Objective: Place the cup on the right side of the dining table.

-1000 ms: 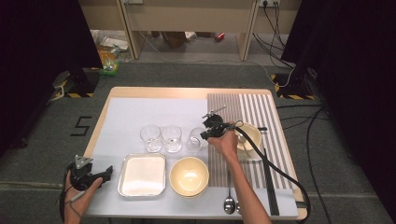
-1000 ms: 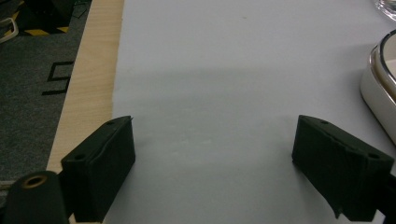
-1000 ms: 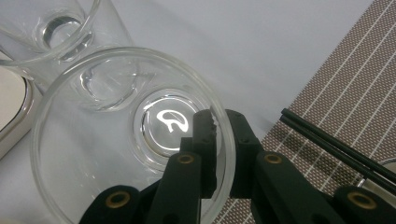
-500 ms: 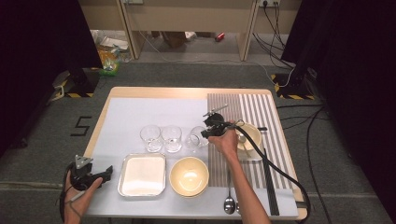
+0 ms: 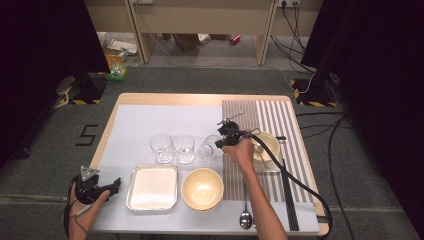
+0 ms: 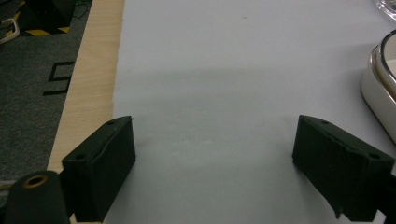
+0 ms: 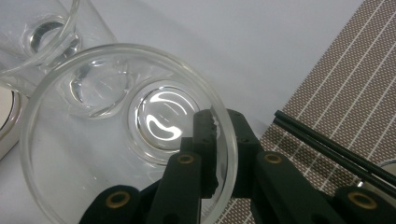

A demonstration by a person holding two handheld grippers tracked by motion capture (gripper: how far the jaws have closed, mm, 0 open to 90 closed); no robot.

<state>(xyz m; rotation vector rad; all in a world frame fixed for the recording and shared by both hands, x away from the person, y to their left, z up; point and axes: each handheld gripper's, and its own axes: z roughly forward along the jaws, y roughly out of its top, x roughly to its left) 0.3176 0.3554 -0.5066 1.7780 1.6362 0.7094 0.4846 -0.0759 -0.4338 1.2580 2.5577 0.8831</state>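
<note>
**Jaws clamped on glass wall; left jaws idle and wide**

Jaws of the right gripper (image 7: 219,154) are closed on the wall of a clear glass (image 7: 116,135), one jaw inside the rim and the other outside, the pads pressing the wall between them. In the right gripper view the glass is tilted, its mouth turned toward the camera and its round base visible beyond the jaw tips. A second glass (image 7: 42,28) stands just past it, close to or touching it; which, I cannot tell. To the outer side of the jaws lies a striped mat (image 7: 345,93) with black chopsticks (image 7: 327,144) across it.

In the high view the right gripper (image 5: 223,141) holds the glass (image 5: 210,148) at the mat's edge, with a bowl (image 5: 202,187) nearer the person and a second bowl (image 5: 267,145) behind the hand.

Left gripper (image 6: 215,163): jaws stand wide apart with nothing between them, only bare white surface (image 6: 224,70) ahead. A metal tray (image 6: 380,93) sits beside the far jaw, apart from it. In the high view this left gripper (image 5: 107,187) rests at the surface's near corner.
</note>
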